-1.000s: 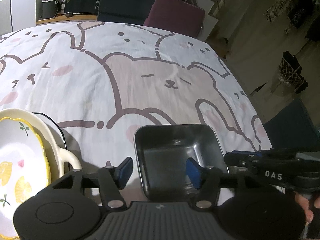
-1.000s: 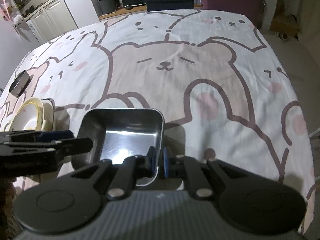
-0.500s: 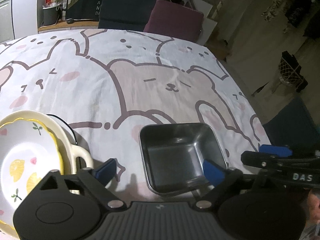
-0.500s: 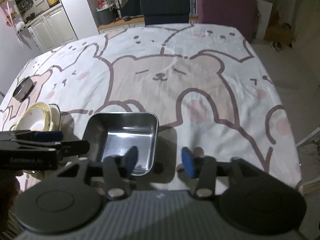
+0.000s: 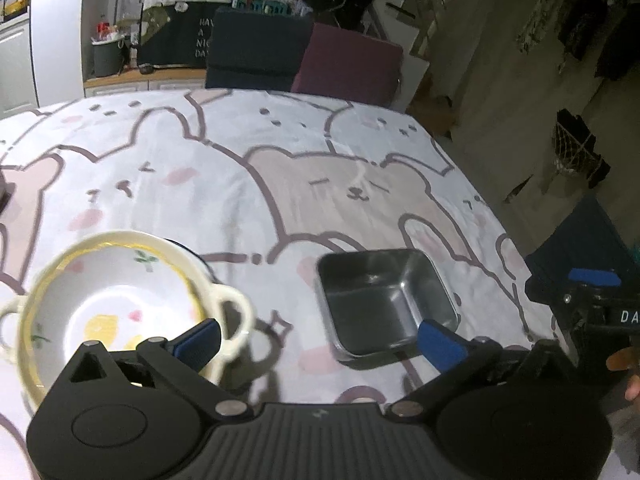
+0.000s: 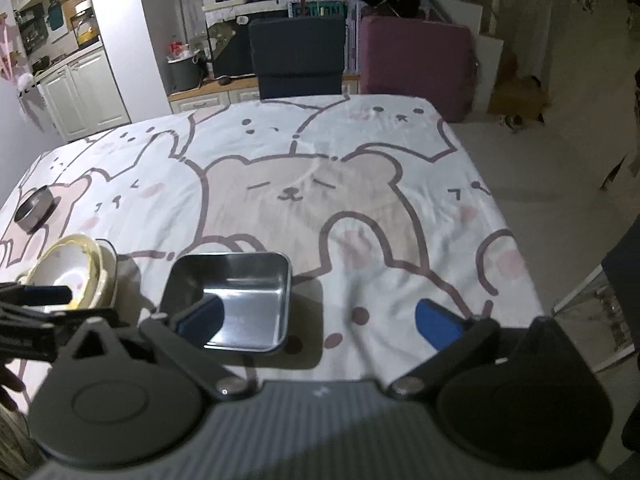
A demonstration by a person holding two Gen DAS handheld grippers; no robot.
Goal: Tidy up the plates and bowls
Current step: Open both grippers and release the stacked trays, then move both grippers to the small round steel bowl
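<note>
A square steel dish point(image 5: 386, 304) point(image 6: 236, 296) lies on the bear-print tablecloth point(image 5: 320, 184). Left of it stands a cream two-handled bowl point(image 5: 236, 316) point(image 6: 106, 268) with a lemon-patterned plate point(image 5: 112, 312) nested inside. My left gripper point(image 5: 320, 342) hangs above and before the dish, its jaws opening wide, gripping nothing. Its left pad overlaps the bowl's handle in the picture. My right gripper point(image 6: 320, 320) hovers over the dish's near right side, jaws also opening, with nothing pressed between them. Each gripper shows at the edge of the other's view.
A small round steel cup point(image 6: 36, 208) sits at the table's far left. A dark blue chair point(image 6: 298, 56) and a maroon chair point(image 6: 416, 60) stand behind the far edge. The table's right edge point(image 6: 516, 248) drops to the floor.
My right gripper let go of the steel dish's near rim and spread wide. The left jaws widened too. Both grippers pulled back and upward, and the dish stays on the cloth.
</note>
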